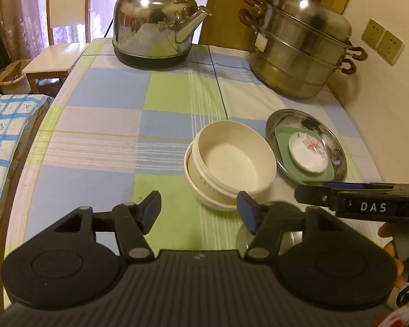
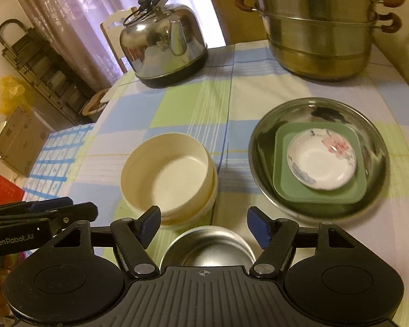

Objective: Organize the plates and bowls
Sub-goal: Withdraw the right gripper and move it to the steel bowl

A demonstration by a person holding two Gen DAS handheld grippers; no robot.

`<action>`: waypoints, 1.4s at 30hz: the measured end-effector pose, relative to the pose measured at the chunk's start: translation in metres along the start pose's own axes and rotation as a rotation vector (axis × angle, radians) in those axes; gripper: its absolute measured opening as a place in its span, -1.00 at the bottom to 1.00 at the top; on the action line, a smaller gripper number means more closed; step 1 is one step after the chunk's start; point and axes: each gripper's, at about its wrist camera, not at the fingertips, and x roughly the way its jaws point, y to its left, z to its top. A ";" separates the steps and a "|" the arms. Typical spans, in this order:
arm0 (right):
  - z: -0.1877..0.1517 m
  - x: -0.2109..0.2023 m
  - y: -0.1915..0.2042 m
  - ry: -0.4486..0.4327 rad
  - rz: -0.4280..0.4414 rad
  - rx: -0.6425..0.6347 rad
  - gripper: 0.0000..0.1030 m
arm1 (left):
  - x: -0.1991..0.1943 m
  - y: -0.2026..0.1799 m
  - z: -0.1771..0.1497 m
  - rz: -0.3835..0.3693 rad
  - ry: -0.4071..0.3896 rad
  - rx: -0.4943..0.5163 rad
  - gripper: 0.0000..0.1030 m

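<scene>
1. Left gripper (image 1: 199,212): jaws partly apart, nothing between them; the cream bowls (image 1: 231,160) sit just beyond its right finger, not touched.
2. Right gripper (image 2: 204,224): jaws wide apart, empty; the steel bowl (image 2: 210,248) sits below the gap, pads clear of its rim.
3. Cream bowls: two nested, mouths up, the inner one tilted; mid-tabletop, nearer the near edge.
4. Steel plate (image 2: 270,125) lies just beside the bowls, toward the tabletop's right edge, flat; it carries a square green plate (image 2: 283,190) and, on that, a small flowered saucer (image 2: 321,160).
5. Kettle (image 2: 163,46) and steamer (image 2: 319,35) stand along the far edge, well apart from the dishes.
</scene>
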 end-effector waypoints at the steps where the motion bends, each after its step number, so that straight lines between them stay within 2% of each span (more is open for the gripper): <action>1: -0.004 -0.004 0.000 -0.003 -0.004 0.007 0.38 | -0.003 0.000 -0.003 -0.002 0.001 0.005 0.21; 12: -0.057 -0.038 0.017 -0.017 -0.028 0.109 0.40 | -0.036 0.008 -0.042 -0.040 0.032 0.048 0.22; 23: -0.110 -0.058 0.044 0.006 -0.049 0.142 0.40 | -0.066 0.017 -0.082 -0.080 0.051 0.091 0.22; 30: -0.135 -0.065 0.059 0.012 -0.065 0.157 0.40 | -0.082 0.026 -0.100 -0.089 0.052 0.108 0.22; 42: -0.160 -0.071 0.081 0.020 -0.072 0.166 0.40 | -0.099 0.039 -0.118 -0.101 0.053 0.126 0.22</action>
